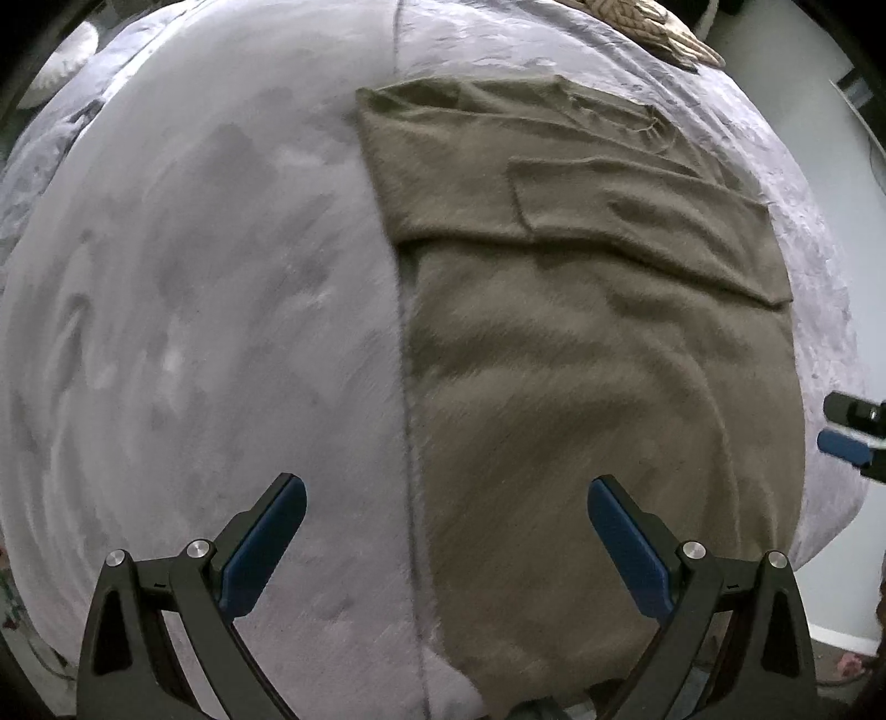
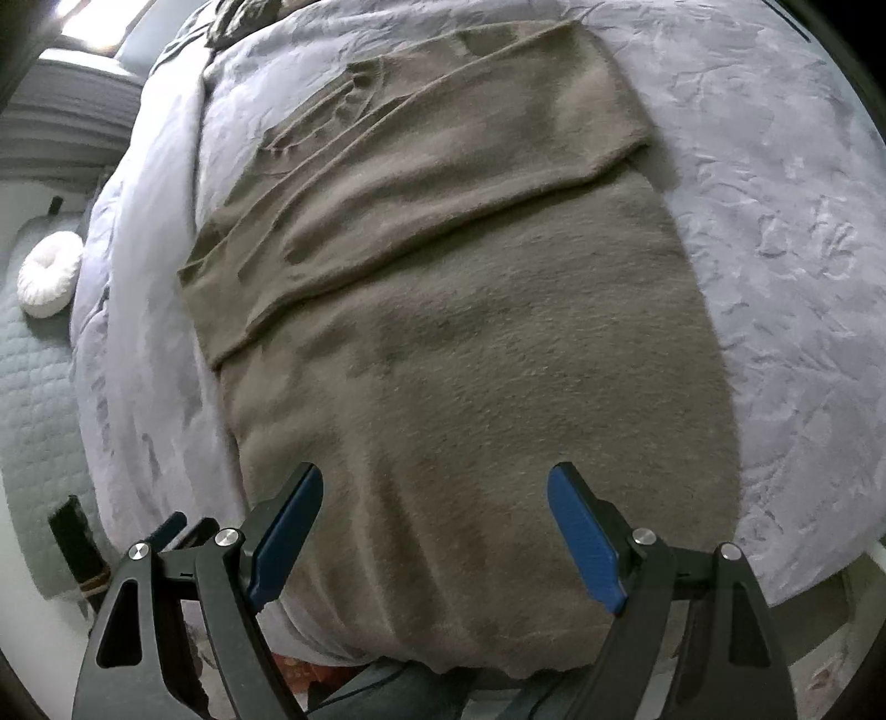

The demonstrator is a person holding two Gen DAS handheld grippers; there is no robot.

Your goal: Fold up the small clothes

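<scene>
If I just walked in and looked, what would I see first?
A big fuzzy brown sweater lying flat on a pale purple blanket, its sleeves folded across the top. Two grippers hover over its near end with blue-padded jaws wide open: the right gripper above the sweater, the left gripper over its left edge.

Bed (image 2: pixel 775 249) covered by a crinkled pale lavender quilt. Lying flat on it: an olive-brown knit garment (image 2: pixel 470 360) with sleeves folded across the upper part, hem hanging over the near edge. At the far end, a tan knitted item (image 1: pixel 653 27).
</scene>
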